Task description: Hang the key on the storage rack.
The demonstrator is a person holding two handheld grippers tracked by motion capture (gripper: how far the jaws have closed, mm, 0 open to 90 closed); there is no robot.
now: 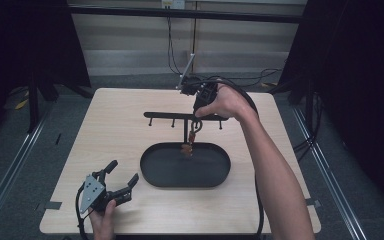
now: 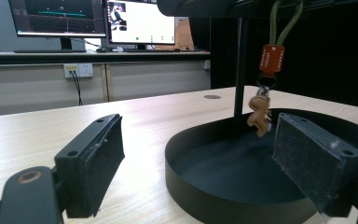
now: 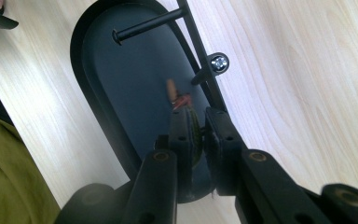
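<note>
A keychain [image 1: 188, 148] hangs over the black oval tray [image 1: 150, 175] of a peg stand [image 1: 170, 115]. It has a green cord loop [image 2: 284, 23], an orange tag [image 2: 271, 59] and a small tan figure [image 2: 259, 115]. My right gripper [image 1: 198, 120] reaches down from above the stand's crossbar and is shut on the green cord [image 3: 195, 135], with the orange tag [image 3: 182, 100] dangling below the jaws. My left gripper [image 1: 123, 171] rests low at the table's front left, open and holding nothing. It faces the tray [image 2: 200, 196], a short way from its rim.
The stand's upright post [image 2: 240, 70] rises from the tray's far side, and its pegs [image 3: 144, 25] stick out from the crossbar. Bare wooden table [image 1: 110, 130] surrounds the tray. Monitors [image 2: 93, 21] sit on a counter beyond the table.
</note>
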